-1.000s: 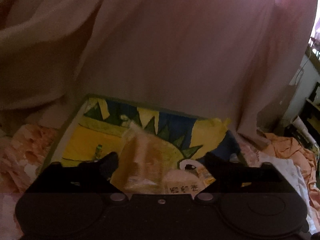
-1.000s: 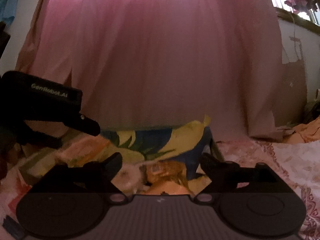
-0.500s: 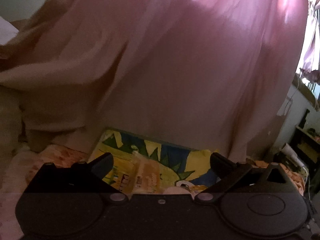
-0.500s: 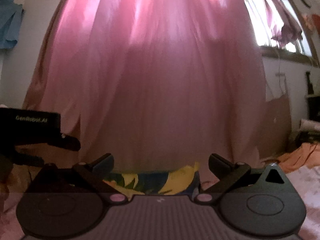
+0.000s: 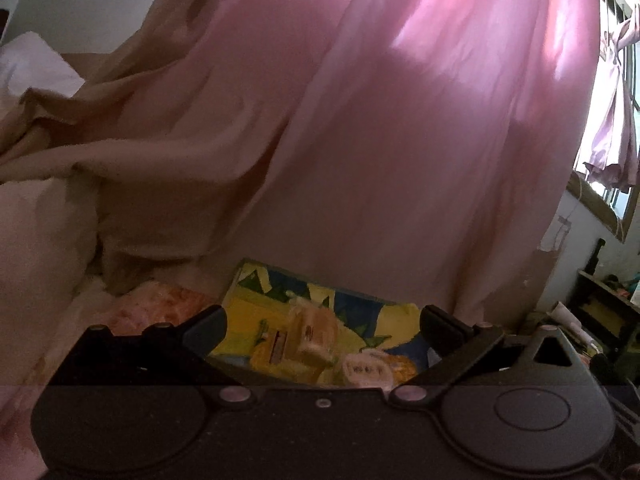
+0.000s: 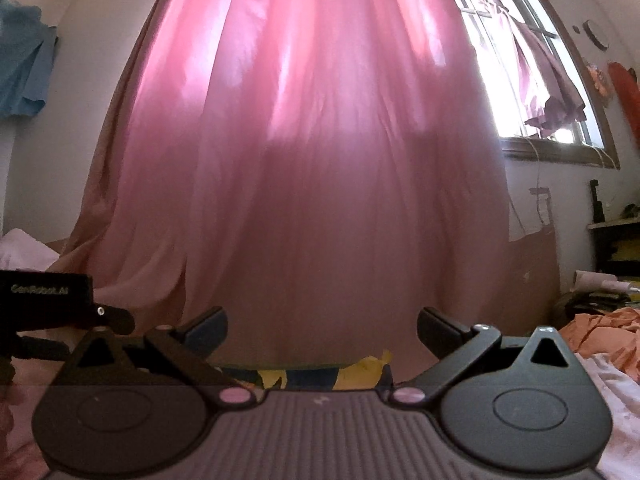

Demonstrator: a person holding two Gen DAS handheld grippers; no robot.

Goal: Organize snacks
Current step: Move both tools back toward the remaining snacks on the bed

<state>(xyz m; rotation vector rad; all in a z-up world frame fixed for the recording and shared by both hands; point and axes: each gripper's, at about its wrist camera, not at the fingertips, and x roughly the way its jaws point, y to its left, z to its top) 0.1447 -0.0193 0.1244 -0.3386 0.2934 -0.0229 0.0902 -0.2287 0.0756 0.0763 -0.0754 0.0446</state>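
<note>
Snacks (image 5: 316,344) lie on the yellow-blue box (image 5: 360,320) below the pink curtain (image 5: 380,140), released. Left gripper (image 5: 320,330) and right gripper (image 6: 322,330) have just spread wide, both empty. This looks like a between-picks step; next, find another packet.

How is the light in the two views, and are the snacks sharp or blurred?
Left wrist: dim foreground, snacks blurred on the yellow bag. Right wrist: backlit curtain glows pink, window blown out white, edges bent by the fisheye.
</note>
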